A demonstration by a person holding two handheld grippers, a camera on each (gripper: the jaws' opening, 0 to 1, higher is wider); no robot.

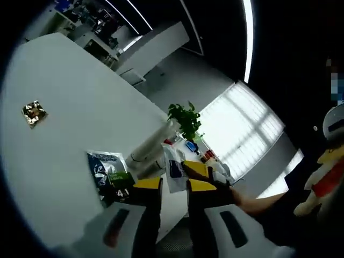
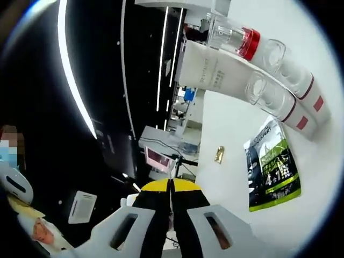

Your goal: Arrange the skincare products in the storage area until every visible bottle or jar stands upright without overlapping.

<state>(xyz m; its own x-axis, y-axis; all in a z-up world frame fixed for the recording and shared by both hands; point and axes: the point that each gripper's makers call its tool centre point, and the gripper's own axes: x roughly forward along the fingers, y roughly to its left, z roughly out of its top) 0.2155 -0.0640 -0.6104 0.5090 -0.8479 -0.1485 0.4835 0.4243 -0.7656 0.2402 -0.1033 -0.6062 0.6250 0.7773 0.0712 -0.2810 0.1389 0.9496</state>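
Right gripper view: I saw the skincare products lying on the white table (image 2: 236, 129), at its far end, all on their sides.
Products, counted: three clear-capped bottles and one white tube (image 2: 212, 72). One bottle (image 2: 234, 36) had a red collar; two white bottles (image 2: 282, 102) (image 2: 295, 70) lay side by side, touching, the near one resting against the tube.
Sachets: one green-and-black packet (image 2: 271, 166) lay flat near the bottles, and one small gold packet (image 2: 219, 154) sat apart from it.
Right gripper (image 2: 170, 185): its yellow-tipped jaws were pressed together with nothing between them, well short of the bottles.
Left gripper view: the left gripper (image 1: 174, 184) had a small gap between its jaws and held nothing, at the table's edge just beside the green-and-black packet (image 1: 110, 174).
Step in hand: I judged nothing was standing yet.
How to do it well: I would part the right jaws, take the red-collared bottle across its body, stand it on bare table, then separate the touching pair.
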